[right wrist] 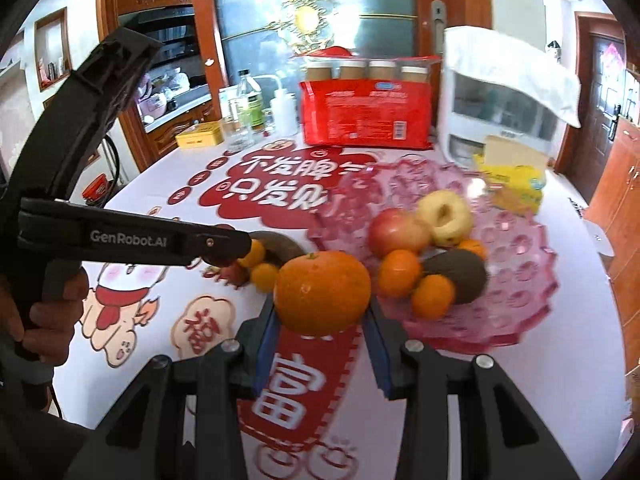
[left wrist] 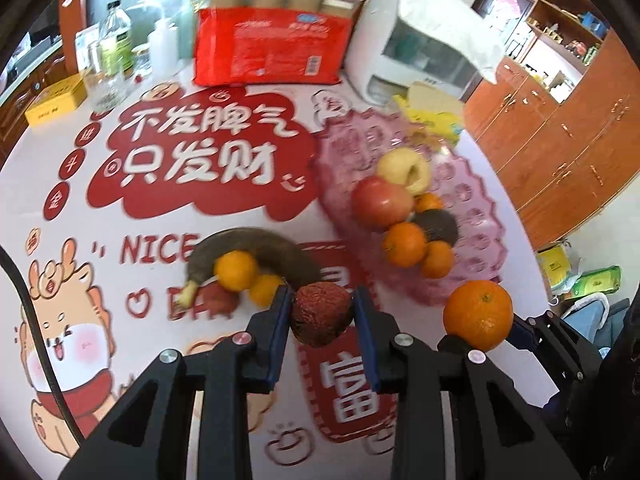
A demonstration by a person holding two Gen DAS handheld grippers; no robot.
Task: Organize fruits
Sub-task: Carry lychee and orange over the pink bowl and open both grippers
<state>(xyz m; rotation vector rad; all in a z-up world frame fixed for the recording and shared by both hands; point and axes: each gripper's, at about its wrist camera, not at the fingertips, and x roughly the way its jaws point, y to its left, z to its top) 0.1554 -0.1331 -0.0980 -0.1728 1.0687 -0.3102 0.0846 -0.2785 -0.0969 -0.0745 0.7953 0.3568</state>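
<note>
My left gripper [left wrist: 322,316] is shut on a wrinkled dark red fruit [left wrist: 322,314] held above the tablecloth. My right gripper [right wrist: 322,312] is shut on a large orange [right wrist: 323,292], which also shows in the left wrist view [left wrist: 478,314]. The pink plastic fruit plate [right wrist: 516,256] holds a red apple [right wrist: 396,232], a yellow apple [right wrist: 444,216], several small oranges and a dark avocado [right wrist: 460,270]. On the cloth to the left lie a blackened banana [left wrist: 256,246], two small oranges [left wrist: 236,270] and a red fruit [left wrist: 218,298].
At the table's far side stand a red package [right wrist: 366,114] with cups on top, a white appliance [right wrist: 496,112], bottles [right wrist: 248,108], a yellow tin [right wrist: 200,136] and a yellow box [right wrist: 516,184]. Wooden cabinets [left wrist: 560,140] stand to the right.
</note>
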